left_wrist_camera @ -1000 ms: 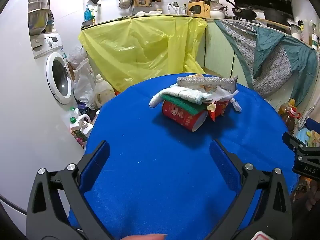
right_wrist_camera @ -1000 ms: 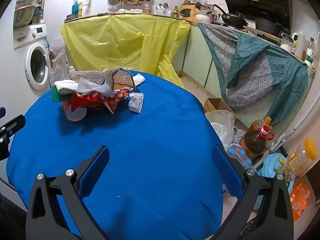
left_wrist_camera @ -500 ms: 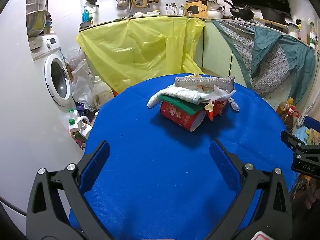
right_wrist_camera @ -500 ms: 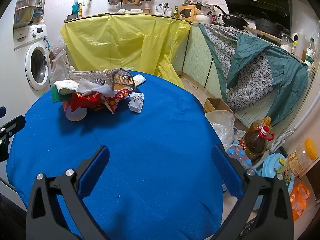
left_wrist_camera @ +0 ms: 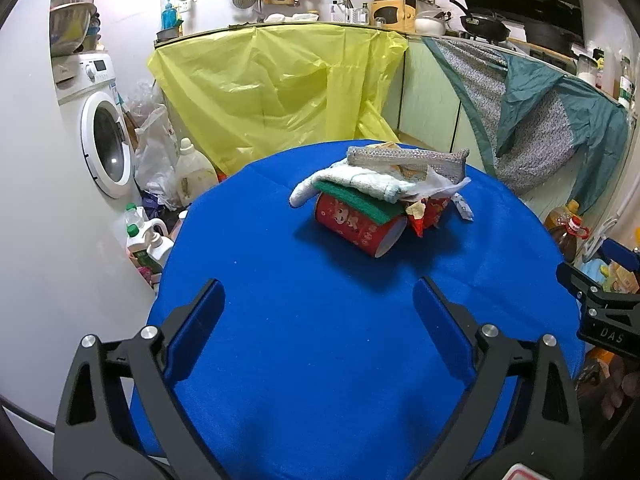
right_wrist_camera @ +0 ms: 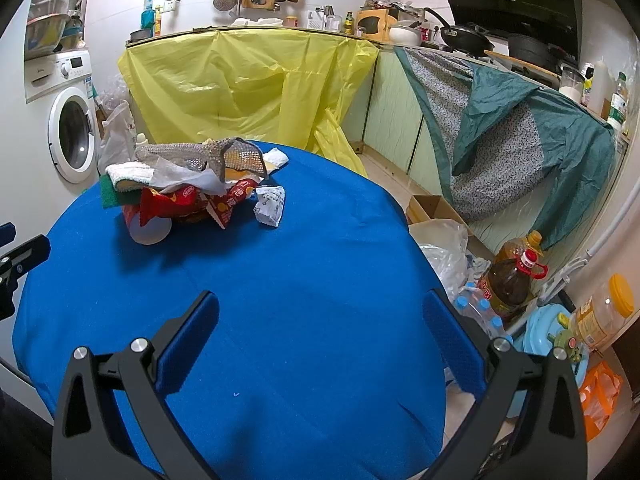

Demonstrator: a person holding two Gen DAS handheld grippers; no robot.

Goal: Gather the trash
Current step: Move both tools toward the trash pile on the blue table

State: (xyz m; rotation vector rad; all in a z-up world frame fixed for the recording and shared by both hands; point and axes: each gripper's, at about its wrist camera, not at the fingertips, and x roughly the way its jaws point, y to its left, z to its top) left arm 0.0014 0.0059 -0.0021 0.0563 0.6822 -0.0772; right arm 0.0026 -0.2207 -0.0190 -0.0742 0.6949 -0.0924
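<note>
little has changed over the last second: in the left view the trash pile [left_wrist_camera: 384, 196] sits slightly lower and nearer than before, so a slow approach is inferred; the right view is practically unchanged. nothing has been picked yet, so the task is judged barely started.

left gripper [left_wrist_camera: 318, 320] is held wide, nothing between the pads. right gripper [right_wrist_camera: 320, 330] likewise wide and empty. both hover over bare blue table [right_wrist_camera: 300, 280], well short of the pile.

the pile sits on the far half of the table: red cup [left_wrist_camera: 358, 226] on its side, green pad [left_wrist_camera: 356, 202] and white cloth [left_wrist_camera: 360, 180] on top, grey mesh [right_wrist_camera: 200, 156] above, red wrappers [right_wrist_camera: 224, 200] tucked under. a crumpled white scrap [right_wrist_camera: 270, 206] lies just beside it (easiest first grab, probably).

no bin can be made out. what lies under the cloths is hidden.
</note>
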